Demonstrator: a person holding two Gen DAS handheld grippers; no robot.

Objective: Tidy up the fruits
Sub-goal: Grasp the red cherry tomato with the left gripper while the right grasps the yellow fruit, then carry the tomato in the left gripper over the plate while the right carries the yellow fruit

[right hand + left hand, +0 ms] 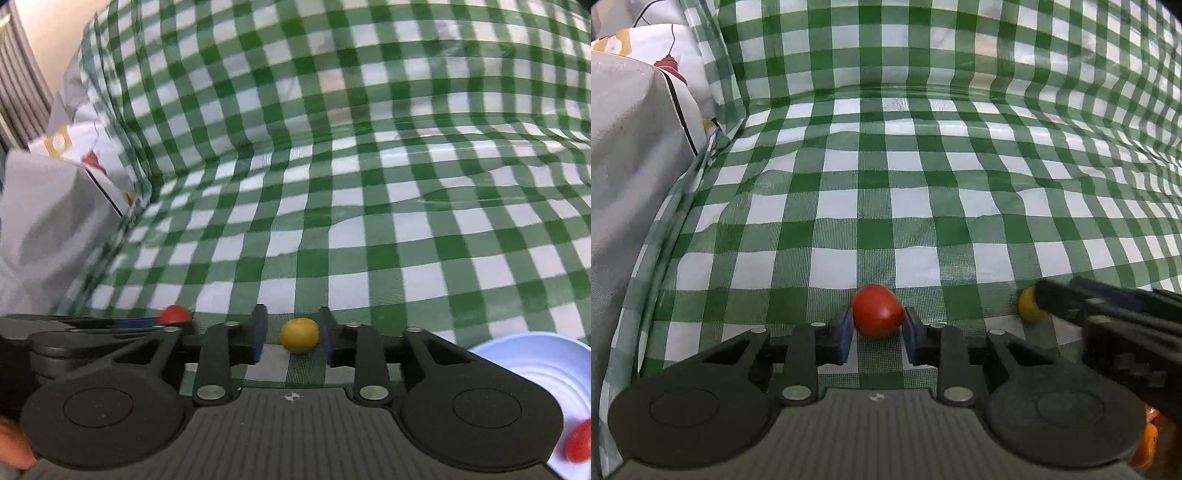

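A green-checked cloth (886, 206) is covering the bench. My left tongs (877, 325) are pinching a red cherry tomato (877, 311); my right tongs (293, 334) are standing narrowly around a yellow one (299, 335), untouched, readying both for the pale blue bowl (535, 373).
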